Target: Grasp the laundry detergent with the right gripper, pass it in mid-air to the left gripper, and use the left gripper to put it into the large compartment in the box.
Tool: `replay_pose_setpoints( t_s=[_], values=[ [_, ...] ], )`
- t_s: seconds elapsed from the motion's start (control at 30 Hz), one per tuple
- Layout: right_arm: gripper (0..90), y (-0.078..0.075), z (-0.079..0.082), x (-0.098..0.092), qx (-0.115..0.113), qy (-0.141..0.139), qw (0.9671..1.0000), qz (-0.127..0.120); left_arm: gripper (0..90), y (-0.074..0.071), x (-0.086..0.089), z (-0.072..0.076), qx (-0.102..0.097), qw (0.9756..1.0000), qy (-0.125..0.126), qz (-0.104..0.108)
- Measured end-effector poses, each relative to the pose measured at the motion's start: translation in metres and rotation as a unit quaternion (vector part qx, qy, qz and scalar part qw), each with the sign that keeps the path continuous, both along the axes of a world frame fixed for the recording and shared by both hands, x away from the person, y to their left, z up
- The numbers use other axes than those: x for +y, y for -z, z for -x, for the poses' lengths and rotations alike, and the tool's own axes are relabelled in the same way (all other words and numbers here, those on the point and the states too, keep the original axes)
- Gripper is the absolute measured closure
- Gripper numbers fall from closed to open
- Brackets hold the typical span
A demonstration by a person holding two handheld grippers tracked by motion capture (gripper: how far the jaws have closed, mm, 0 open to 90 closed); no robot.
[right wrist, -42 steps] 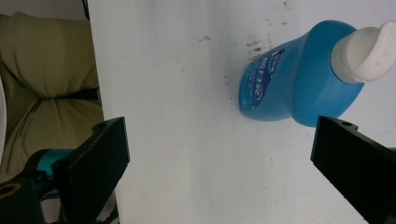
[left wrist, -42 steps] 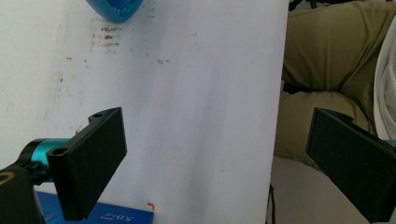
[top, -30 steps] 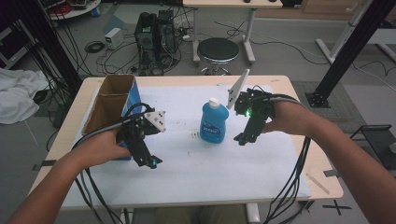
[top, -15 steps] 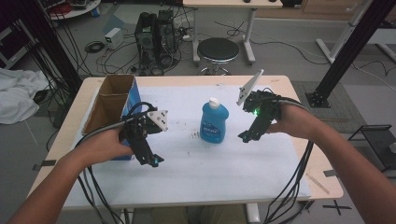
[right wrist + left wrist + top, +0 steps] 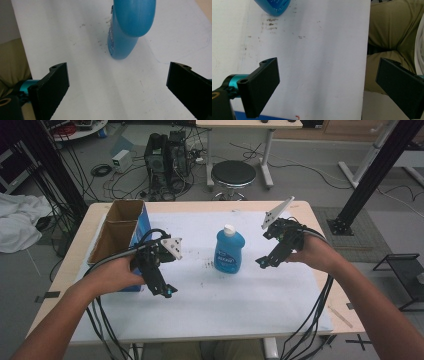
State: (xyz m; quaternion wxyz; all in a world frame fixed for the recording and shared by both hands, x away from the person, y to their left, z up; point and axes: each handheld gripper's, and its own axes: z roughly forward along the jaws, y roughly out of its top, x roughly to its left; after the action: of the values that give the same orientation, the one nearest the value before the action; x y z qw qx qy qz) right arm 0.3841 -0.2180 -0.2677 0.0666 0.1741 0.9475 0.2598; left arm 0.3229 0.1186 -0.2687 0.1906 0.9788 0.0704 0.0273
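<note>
We see blue bottle [image 5: 229,252] upright at centre of white sheet [image 5: 240,295], white cap on top. Left gripper [image 5: 167,292] at bottle's 8 o'clock, jaws spread wide, nothing between. Right gripper [image 5: 261,263] at bottle's 3 o'clock, just beside, jaws spread wide, not touching. Cardboard box [image 5: 120,227] at table's 9 o'clock.
</note>
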Motion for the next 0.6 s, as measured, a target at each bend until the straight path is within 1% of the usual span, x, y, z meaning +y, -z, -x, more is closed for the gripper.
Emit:
replay_pose_setpoints(
  t_s=[0.03,0.07,0.1,0.13,0.17,0.23,0.27,0.3,0.33,0.4,0.43,0.53,0.57,0.6],
  values=[
    [3.4,0.000,0.000,0.000,0.000,0.000,1.0000,0.000,5.2,0.000,0.000,0.000,0.000,1.0000,0.000,0.000],
    [3.5,0.002,-0.001,-0.001,-0.001,0.003,1.0000,-0.006,5.2,0.000,0.001,-0.001,0.000,1.0000,0.005,-0.008],
    [3.4,0.006,-0.003,-0.004,-0.006,0.005,0.9998,-0.020,5.2,0.001,0.001,-0.001,0.003,1.0000,0.000,-0.002],
    [3.4,0.006,-0.003,-0.004,-0.006,0.005,0.9998,-0.020,5.2,0.000,0.001,-0.002,-0.001,1.0000,0.005,-0.008],
    [3.4,0.011,-0.005,-0.007,-0.006,0.015,0.9991,-0.040,5.2,0.001,0.002,-0.002,0.000,1.0000,0.003,-0.007],
    [3.4,0.015,-0.006,-0.010,-0.005,0.018,0.9983,-0.055,5.2,0.001,0.002,-0.003,0.000,1.0000,0.002,-0.004],
    [3.4,0.015,-0.006,-0.010,-0.005,0.018,0.9983,-0.055,5.2,0.001,0.003,-0.003,-0.001,1.0000,0.004,-0.007],
    [3.4,0.020,-0.009,-0.013,-0.006,0.022,0.9972,-0.071,5.2,0.002,0.003,-0.003,-0.001,1.0000,-0.005,0.001],
    [3.5,0.022,-0.010,-0.015,-0.009,0.018,0.9968,-0.078,5.2,0.001,0.005,-0.006,-0.003,0.9999,0.008,-0.012],
    [3.5,0.026,-0.011,-0.016,-0.011,0.023,0.9958,-0.088,5.2,0.001,0.005,-0.006,-0.001,1.0000,0.004,-0.009],
    [3.5,0.026,-0.011,-0.016,-0.011,0.023,0.9958,-0.088,5.2,0.002,0.005,-0.006,0.001,1.0000,0.004,-0.008],
    [3.4,0.032,-0.016,-0.019,-0.021,0.015,0.9935,-0.111,5.2,0.003,0.006,-0.006,0.000,1.0000,0.001,-0.006],
    [3.4,0.033,-0.016,-0.019,-0.019,0.020,0.9935,-0.111,5.2,0.003,0.006,-0.008,-0.002,0.9999,0.006,-0.013],
    [3.4,0.035,-0.017,-0.019,-0.023,0.014,0.9927,-0.118,5.2,0.004,0.006,-0.006,0.003,1.0000,-0.006,-0.001]
  ],
)
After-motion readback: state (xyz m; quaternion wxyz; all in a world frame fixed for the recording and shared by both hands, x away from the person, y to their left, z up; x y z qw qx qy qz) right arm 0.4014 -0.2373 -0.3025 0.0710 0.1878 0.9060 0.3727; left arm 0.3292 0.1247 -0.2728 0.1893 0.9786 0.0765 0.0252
